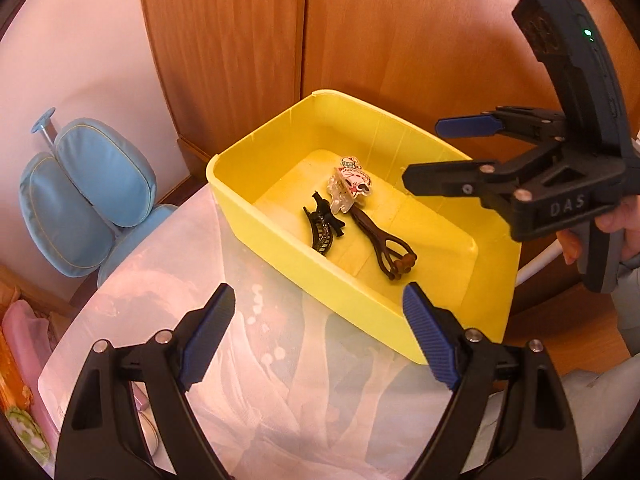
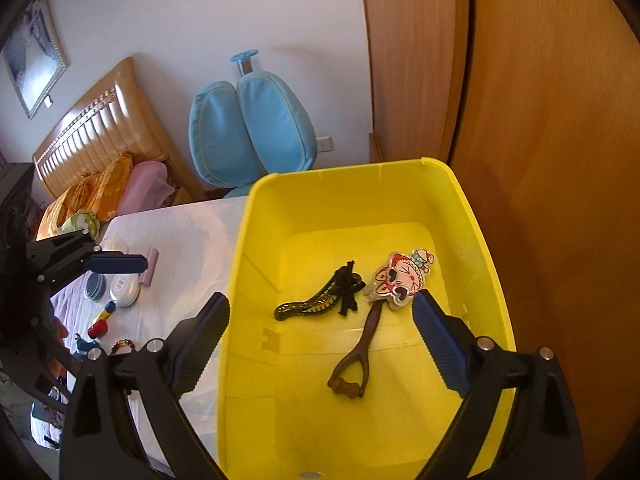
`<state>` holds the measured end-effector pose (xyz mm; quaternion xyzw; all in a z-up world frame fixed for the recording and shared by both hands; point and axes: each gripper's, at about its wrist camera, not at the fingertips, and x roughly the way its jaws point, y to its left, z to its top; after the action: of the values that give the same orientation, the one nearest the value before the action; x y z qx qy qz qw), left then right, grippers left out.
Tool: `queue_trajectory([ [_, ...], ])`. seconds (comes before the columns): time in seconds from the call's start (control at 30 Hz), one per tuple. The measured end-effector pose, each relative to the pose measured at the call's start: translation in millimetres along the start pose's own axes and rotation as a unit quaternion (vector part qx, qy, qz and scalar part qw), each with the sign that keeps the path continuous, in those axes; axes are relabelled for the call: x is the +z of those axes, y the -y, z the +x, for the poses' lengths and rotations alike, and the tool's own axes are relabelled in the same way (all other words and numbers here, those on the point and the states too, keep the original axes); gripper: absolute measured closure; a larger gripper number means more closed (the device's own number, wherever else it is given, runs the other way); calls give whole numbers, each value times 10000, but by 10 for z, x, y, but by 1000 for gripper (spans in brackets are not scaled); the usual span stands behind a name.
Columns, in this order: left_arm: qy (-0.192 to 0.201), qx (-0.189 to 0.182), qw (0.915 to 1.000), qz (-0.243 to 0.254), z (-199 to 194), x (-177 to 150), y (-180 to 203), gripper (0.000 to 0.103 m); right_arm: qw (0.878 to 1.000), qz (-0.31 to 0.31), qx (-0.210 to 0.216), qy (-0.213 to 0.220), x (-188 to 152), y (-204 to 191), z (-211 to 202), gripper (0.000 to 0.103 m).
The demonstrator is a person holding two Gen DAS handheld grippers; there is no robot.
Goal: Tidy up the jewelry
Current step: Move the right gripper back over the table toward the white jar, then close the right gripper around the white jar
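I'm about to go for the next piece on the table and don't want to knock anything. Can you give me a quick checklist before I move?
1. Right gripper empty, jaws wide: ok.
2. Left gripper empty, jaws wide: ok.
3. Yellow bin upright on the table: ok.
4. Black claw clip, brown clip and cartoon clip lie on the bin floor: ok.
5. Remaining items on the table within sight of the right camera: ok.
6. Left gripper clear of those items: cannot tell, it partly hides them.
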<state>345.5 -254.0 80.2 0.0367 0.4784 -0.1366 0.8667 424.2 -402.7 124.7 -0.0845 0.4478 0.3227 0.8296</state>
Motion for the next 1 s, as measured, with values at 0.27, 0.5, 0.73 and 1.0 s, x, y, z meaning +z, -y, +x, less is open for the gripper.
queue_trajectory([
  [0.27,285,299,9984,-377,-377,-331,130,19,9983,-398,382,210,-173,-399,-350,5],
  [0.5,-208,536,9890,-1362,-375,-1216,-245,19,9900,-945,1017,-251,-445,-1051,-115,5],
  [0.73,-47,746,9784,-1928,-666,-1798,-726,19,9799,-1465,1248,-525,-455,-1887,225,5],
  [1.0,-162,896,9699,-2259,-983,-2582,-1585,19,9761,-1548,1246,-875,-338,-3022,872,5],
])
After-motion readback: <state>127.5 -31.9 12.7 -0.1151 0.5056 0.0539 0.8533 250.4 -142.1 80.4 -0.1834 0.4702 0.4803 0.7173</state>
